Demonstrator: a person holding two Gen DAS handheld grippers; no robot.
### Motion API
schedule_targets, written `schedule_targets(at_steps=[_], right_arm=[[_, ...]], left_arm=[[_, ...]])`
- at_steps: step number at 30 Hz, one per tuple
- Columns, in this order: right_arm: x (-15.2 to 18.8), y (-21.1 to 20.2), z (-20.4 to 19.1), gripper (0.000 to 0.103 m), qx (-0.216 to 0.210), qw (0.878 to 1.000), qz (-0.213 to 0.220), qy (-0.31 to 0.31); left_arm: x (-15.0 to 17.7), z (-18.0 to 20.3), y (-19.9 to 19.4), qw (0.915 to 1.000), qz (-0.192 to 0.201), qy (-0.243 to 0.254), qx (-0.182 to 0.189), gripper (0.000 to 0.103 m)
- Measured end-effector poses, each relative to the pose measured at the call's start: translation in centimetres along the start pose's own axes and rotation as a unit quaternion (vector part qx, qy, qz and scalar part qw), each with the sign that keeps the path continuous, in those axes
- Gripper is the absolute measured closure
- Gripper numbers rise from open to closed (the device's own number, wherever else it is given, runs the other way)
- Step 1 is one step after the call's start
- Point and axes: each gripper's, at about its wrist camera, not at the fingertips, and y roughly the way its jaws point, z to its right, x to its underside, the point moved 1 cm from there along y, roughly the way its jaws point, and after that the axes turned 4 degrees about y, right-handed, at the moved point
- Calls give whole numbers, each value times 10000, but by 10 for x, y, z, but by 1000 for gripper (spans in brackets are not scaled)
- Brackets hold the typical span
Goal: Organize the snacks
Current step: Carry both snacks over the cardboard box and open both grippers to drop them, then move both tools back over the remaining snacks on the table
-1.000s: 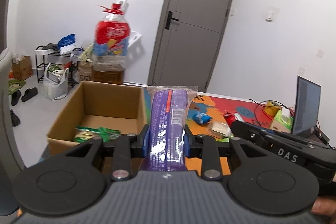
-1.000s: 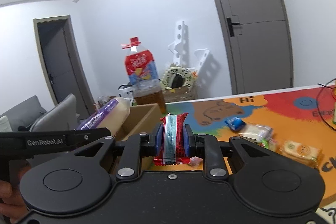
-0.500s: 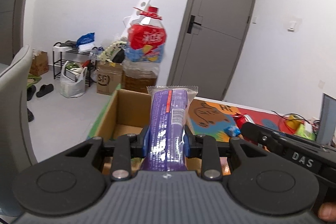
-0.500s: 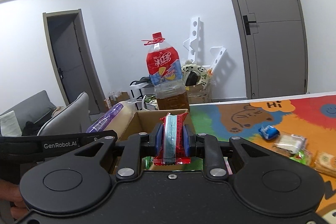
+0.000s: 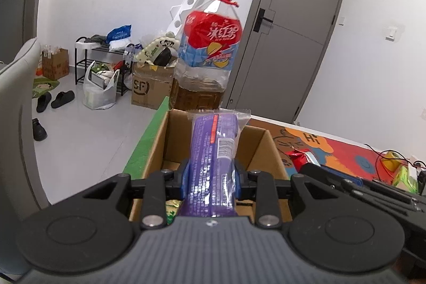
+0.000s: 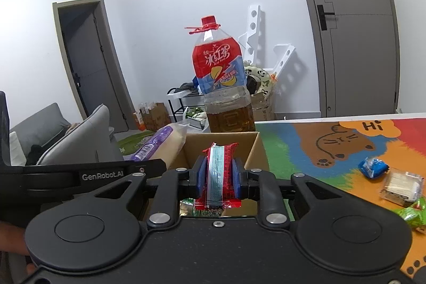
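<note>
My left gripper [image 5: 211, 178] is shut on a long purple snack pack [image 5: 213, 159], held over the open cardboard box [image 5: 159, 148]. My right gripper [image 6: 219, 176] is shut on a red snack packet [image 6: 219, 172] with a pale blue stripe, also above the box [image 6: 254, 151]. The purple pack [image 6: 157, 143] and the left gripper body [image 6: 80, 173] show at the left of the right wrist view. The red packet [image 5: 302, 157] shows at the right of the left wrist view. Green packets [image 5: 171, 206] lie inside the box.
A large iced tea bottle [image 5: 209, 55] stands just behind the box [image 6: 223, 87]. Loose snacks lie on the colourful mat to the right: a blue packet [image 6: 372, 168], a clear-wrapped one [image 6: 402, 186], a green one [image 6: 411, 213]. A grey chair [image 5: 16, 124] is left.
Both grippers have moved left and closer to the box with their snacks still held; the bottle now looms larger behind it.
</note>
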Motion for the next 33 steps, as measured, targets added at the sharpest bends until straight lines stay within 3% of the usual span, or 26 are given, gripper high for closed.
schedule_targets(at_steps=[7, 9, 15, 18, 25, 29, 33], right_arm=[[-2, 14, 0, 79, -138, 9998, -42, 165], [-2, 13, 0, 74, -136, 9997, -6, 192], [6, -12, 13, 51, -5, 9992, 94, 396], [13, -27, 21, 44, 72, 9988, 99, 472], [19, -59, 46, 38, 290, 9975, 165, 624], [20, -77, 61, 28, 379, 9965, 275, 693], [22, -92, 78, 27, 504, 9947, 355, 821]], left_arm=[[-4, -7, -7, 9998, 69, -115, -126, 59], [-2, -7, -16, 9995, 150, -140, -233, 45], [7, -2, -38, 9991, 247, -194, -272, 24], [12, 9, -48, 9993, 281, -114, -224, 17], [23, 36, -56, 9996, 237, -125, -49, 10], [28, 52, -62, 9997, 240, -32, 40, 8], [29, 70, -67, 9993, 264, 86, 238, 7]])
